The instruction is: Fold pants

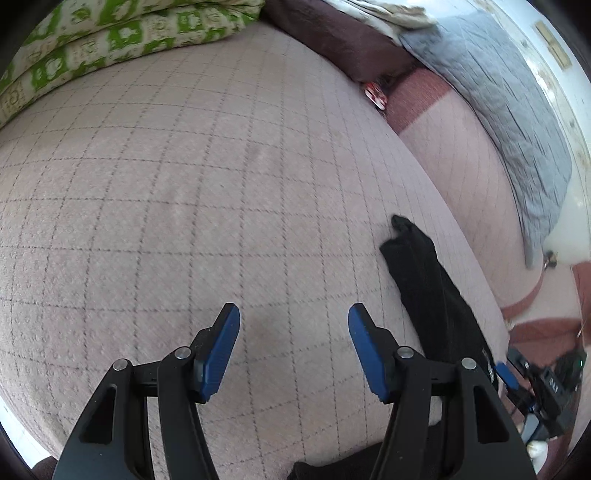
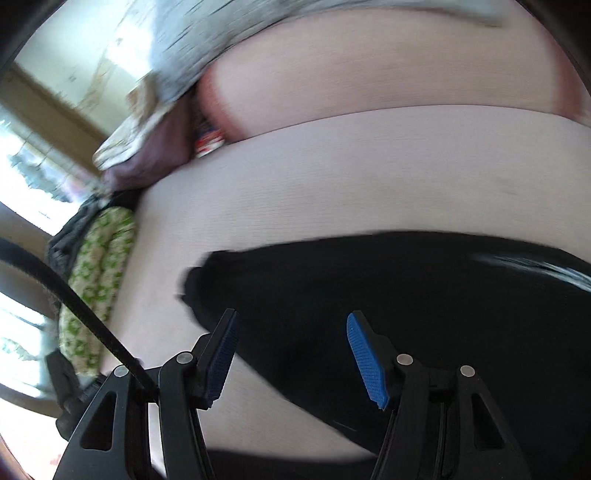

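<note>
Black pants (image 1: 432, 291) lie on the pink quilted bed cover (image 1: 184, 184), a leg stretching away at the right of the left wrist view. My left gripper (image 1: 293, 332) is open and empty above bare cover, left of the pants. In the blurred right wrist view the pants (image 2: 406, 288) fill the lower middle, with the leg end at the left. My right gripper (image 2: 291, 339) is open just above the pants, holding nothing. The right gripper also shows at the far right edge of the left wrist view (image 1: 517, 380).
Green-patterned pillows (image 1: 92, 48) lie at the bed's far left. A dark maroon cushion (image 1: 340, 33) and a grey quilted blanket (image 1: 498, 103) lie at the far right. A small red object (image 1: 375, 94) sits beside the cushion.
</note>
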### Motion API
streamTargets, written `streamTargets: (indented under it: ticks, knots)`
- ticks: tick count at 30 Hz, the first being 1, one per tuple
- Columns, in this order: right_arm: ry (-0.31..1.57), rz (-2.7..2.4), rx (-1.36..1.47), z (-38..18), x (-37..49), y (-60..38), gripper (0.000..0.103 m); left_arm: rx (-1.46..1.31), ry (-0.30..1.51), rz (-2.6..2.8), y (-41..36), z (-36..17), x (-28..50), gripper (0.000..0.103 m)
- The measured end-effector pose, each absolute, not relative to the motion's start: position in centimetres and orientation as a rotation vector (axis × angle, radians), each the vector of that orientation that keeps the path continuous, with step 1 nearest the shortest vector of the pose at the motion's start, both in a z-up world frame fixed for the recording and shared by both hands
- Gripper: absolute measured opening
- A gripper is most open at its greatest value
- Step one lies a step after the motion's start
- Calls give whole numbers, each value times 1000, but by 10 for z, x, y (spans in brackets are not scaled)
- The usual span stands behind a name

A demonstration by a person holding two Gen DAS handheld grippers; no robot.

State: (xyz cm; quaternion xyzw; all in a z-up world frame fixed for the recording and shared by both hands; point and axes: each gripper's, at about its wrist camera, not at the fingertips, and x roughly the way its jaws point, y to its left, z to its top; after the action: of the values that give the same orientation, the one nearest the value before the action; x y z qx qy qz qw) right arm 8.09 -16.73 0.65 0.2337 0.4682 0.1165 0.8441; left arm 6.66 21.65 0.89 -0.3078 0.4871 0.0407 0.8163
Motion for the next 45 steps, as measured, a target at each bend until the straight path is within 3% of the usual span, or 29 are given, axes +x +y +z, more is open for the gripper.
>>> streamTargets:
  ticks: [8,18,19,20,25,30,34,42,45]
  knots:
    - [853,4,599,-2,-26,-305,66,-670,1081,21,188,11,90,61]
    - [720,-65,731,-34,-80,-362,66,-448,1086,15,131,-7,187,66]
    - [714,-66,750,-35,-79,-366,66,-433,1122,-35,122,-9,190,61]
    - [708,-70,765,-35,-78,-370,66,-394,1146,-55,114,-9,190,47]
    - [711,-114,738,-35,-78,-378,66,-21,1237,59,99,-7,176,13]
    - [728,-119,711,-38,-73,-373,66,-205,1204,66,156,2,172,17]
    - [744,-125,688,-39,-65,-366,66,-292,1177,42,172,0,179,32]
    - [802,-104,530,-22,-18,-361,68,-413,1115,-98,143,7,214,45]
    - [837,-57,500,-18,14,-364,72,-408,1121,-132,128,4,238,58]
